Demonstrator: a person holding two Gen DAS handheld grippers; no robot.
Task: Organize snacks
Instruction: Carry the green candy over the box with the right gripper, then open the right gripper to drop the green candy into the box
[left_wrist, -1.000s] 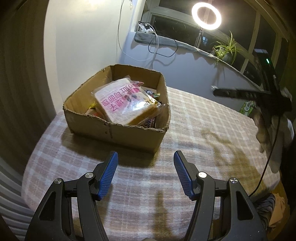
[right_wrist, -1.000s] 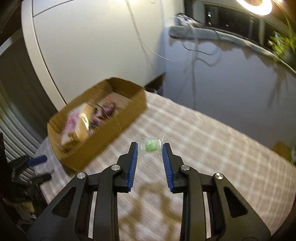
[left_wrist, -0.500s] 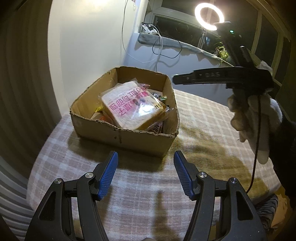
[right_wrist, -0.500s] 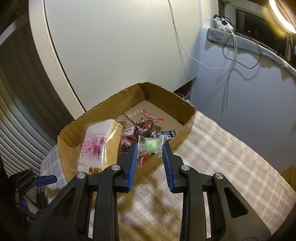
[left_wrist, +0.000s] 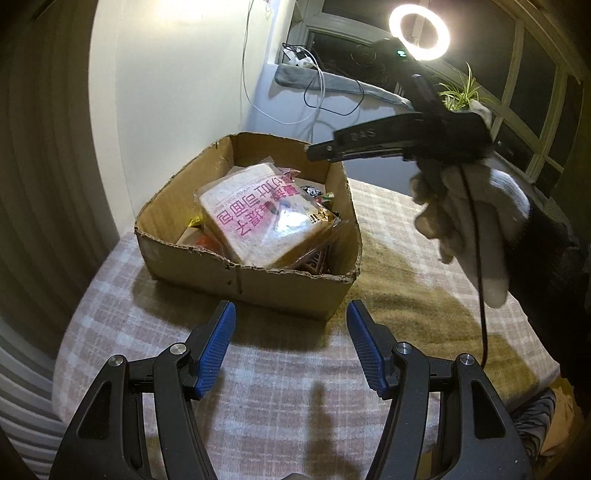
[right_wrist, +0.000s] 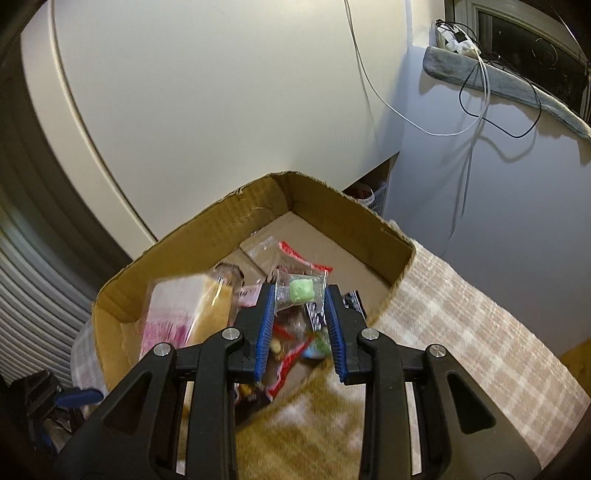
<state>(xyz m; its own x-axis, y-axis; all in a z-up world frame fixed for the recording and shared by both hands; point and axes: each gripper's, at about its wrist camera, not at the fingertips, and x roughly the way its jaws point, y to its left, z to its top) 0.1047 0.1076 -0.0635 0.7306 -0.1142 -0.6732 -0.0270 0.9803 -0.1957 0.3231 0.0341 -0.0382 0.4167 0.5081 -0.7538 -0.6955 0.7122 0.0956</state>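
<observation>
Left gripper (left_wrist: 288, 345): released, jaws spread wide and holding nothing, low over the checked tablecloth (left_wrist: 280, 376) just short of the box's near wall.

Cardboard box (left_wrist: 255, 282): open-topped, at the table's far left corner, part-filled with wrapped snacks; a bagged bread loaf (left_wrist: 264, 218) with pink lettering lies tilted on top of the heap.

Right gripper (right_wrist: 300, 295): clenched on a small clear packet holding a green candy (right_wrist: 301, 290), poised above the box's open interior; a gloved hand (left_wrist: 469, 221) carries it.

Risk: the packet looks pinched only by its thin film edges, so it may slip early. Let go too close to the near wall or onto the sloping loaf, it could slide out onto the cloth.

Surface: soft beige-and-white plaid fabric, yellowed by shadow near the box.

Room: pale wall behind, trailing cables (right_wrist: 476, 85) from a padded sill, a glowing ring light (left_wrist: 419, 31), a potted plant (left_wrist: 461, 94), dark windows at right.
</observation>
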